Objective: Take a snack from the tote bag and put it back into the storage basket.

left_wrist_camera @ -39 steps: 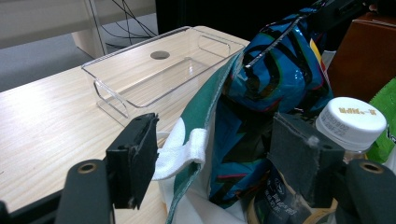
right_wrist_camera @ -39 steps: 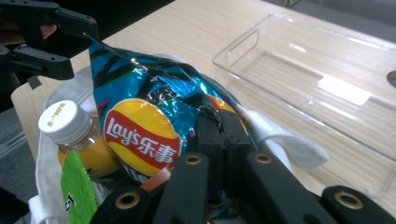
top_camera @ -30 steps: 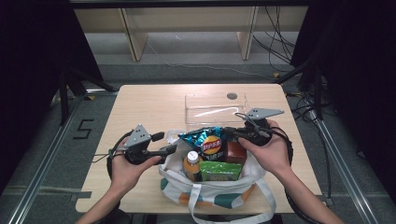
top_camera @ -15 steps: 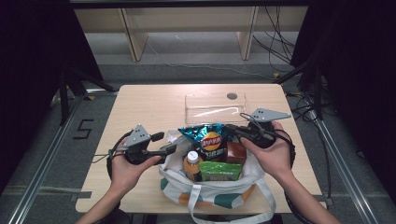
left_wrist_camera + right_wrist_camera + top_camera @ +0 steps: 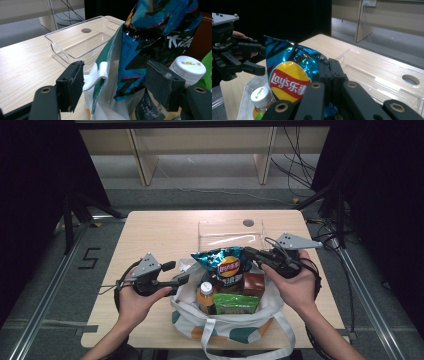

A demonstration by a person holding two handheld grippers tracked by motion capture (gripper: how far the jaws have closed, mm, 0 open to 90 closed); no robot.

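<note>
- We see the right hand-held gripper (image 5: 248,252) clamped on the chip bag (image 5: 223,266), lifted above the tote bag (image 5: 227,325);
- the left hand-held gripper (image 5: 186,271), jaws apart, straddles the tote's rim.

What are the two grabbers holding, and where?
The right gripper pinches the blue chip bag by its top edge. The left gripper is open astride the tote bag's rim, gripping nothing.

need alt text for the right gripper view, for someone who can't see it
The right gripper is shut on the top edge of a blue Lay's chip bag standing in a white tote bag beside a white-capped bottle. The left gripper is at the far left, and a clear plastic tray sits on the wooden table behind.
</note>
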